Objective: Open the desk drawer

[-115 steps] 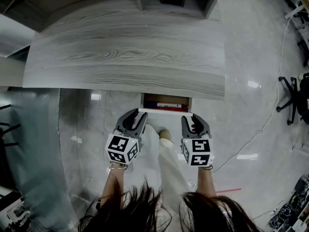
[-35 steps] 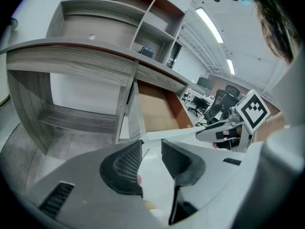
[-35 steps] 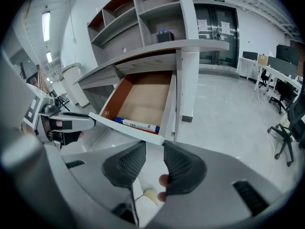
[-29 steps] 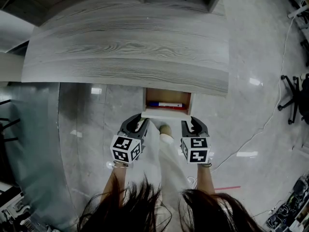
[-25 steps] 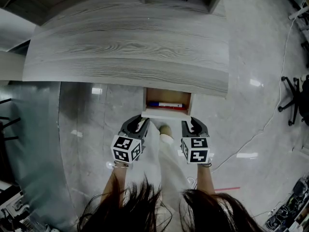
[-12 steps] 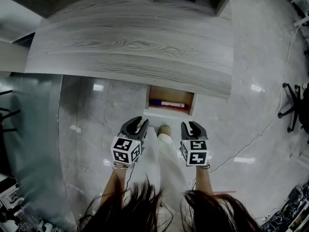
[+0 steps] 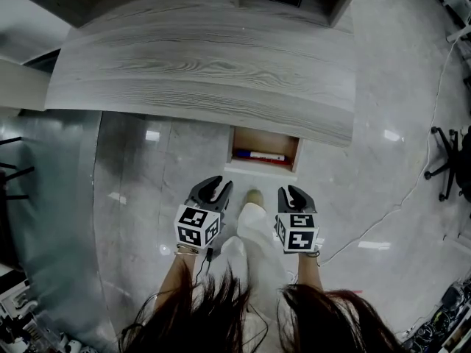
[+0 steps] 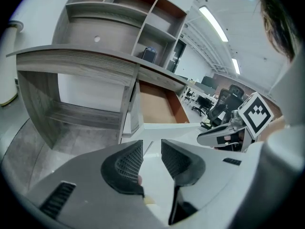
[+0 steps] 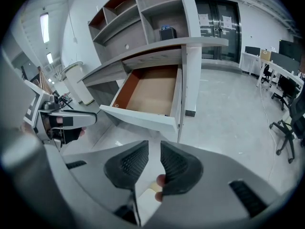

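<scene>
the drawer (image 7: 266, 144) stands pulled out from under the grey wood surface (image 7: 206, 72), pens (image 7: 257, 155) lying inside, while the left tongs (image 7: 215, 190) and right tongs (image 7: 295, 195) hover just short of its front, both slightly spread and empty

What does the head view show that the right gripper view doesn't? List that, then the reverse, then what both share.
Head view only: the pens lying in the drawer, the desktop from above, and the cube on the right tongs.
Right gripper view only: the glass doors, the far desks, and the narrow, empty gap between the right tongs' jaws.
Both: the open drawer, the left tongs, and an office chair.
</scene>
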`<control>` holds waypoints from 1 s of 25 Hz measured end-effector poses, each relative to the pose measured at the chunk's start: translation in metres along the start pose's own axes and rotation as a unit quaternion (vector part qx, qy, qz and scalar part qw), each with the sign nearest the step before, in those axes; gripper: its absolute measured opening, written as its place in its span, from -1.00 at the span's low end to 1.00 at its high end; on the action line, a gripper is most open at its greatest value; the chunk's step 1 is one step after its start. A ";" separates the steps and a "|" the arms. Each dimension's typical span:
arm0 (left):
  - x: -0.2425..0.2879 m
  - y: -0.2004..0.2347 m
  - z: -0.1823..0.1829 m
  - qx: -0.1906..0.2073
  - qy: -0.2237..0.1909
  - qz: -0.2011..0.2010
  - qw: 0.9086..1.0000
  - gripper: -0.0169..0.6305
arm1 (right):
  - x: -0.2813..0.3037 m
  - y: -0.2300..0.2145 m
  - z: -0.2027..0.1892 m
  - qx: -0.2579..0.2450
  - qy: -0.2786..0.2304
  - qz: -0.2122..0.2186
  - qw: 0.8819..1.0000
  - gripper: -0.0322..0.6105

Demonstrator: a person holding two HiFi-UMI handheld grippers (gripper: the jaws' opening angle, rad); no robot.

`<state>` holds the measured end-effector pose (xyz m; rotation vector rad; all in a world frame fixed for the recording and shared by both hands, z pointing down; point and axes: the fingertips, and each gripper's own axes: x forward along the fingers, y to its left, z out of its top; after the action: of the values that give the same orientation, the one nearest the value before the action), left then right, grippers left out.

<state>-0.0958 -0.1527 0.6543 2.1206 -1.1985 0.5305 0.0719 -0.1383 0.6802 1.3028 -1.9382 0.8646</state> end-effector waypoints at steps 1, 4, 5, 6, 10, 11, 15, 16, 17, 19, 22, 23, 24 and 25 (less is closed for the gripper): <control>-0.001 -0.002 0.001 0.003 -0.001 -0.003 1.000 -0.57 | -0.003 0.001 0.000 0.000 -0.002 -0.002 1.000 -0.63; -0.007 -0.008 0.004 0.014 -0.001 -0.012 1.000 -0.57 | -0.011 0.007 0.002 0.002 -0.010 -0.003 1.000 -0.64; -0.009 -0.010 0.004 0.019 0.000 -0.015 1.000 -0.57 | -0.013 0.009 0.002 0.003 -0.013 -0.003 1.000 -0.64; -0.011 -0.013 0.003 0.024 0.001 -0.019 1.000 -0.57 | -0.016 0.010 0.002 0.004 -0.015 -0.003 1.000 -0.64; -0.018 -0.022 -0.001 0.031 0.006 -0.031 0.999 -0.57 | -0.027 0.013 0.004 0.006 -0.024 -0.006 1.000 -0.64; -0.019 -0.024 -0.002 0.032 0.008 -0.033 0.999 -0.57 | -0.030 0.013 0.005 0.007 -0.027 -0.007 1.000 -0.64; -0.028 -0.035 -0.003 0.038 0.009 -0.041 0.998 -0.57 | -0.042 0.018 0.006 0.010 -0.036 -0.009 0.999 -0.64; -0.031 -0.039 -0.002 0.038 0.007 -0.042 0.998 -0.57 | -0.046 0.020 0.006 0.009 -0.037 -0.009 0.999 -0.64; -0.034 -0.042 -0.001 0.037 0.006 -0.043 0.998 -0.57 | -0.049 0.021 0.006 0.009 -0.038 -0.008 0.999 -0.64; -0.041 -0.049 0.002 0.036 0.003 -0.045 0.998 -0.57 | -0.056 0.025 0.007 0.008 -0.040 -0.007 0.999 -0.64; -0.051 -0.056 0.006 0.035 -0.001 -0.046 0.998 -0.58 | -0.062 0.030 0.008 0.009 -0.041 -0.007 0.999 -0.65; -0.054 -0.058 0.007 0.034 -0.002 -0.045 0.998 -0.59 | -0.064 0.031 0.008 0.010 -0.042 -0.007 0.999 -0.66; -0.057 -0.060 0.007 0.034 -0.003 -0.043 0.998 -0.59 | -0.066 0.032 0.007 0.011 -0.042 -0.007 0.999 -0.66; -0.060 -0.061 0.006 0.034 -0.004 -0.042 0.999 -0.60 | -0.068 0.033 0.007 0.012 -0.043 -0.007 0.999 -0.66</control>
<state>-0.0730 -0.0972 0.5926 2.2214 -1.1051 0.5315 0.0600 -0.0989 0.6164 1.3867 -1.9873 0.8414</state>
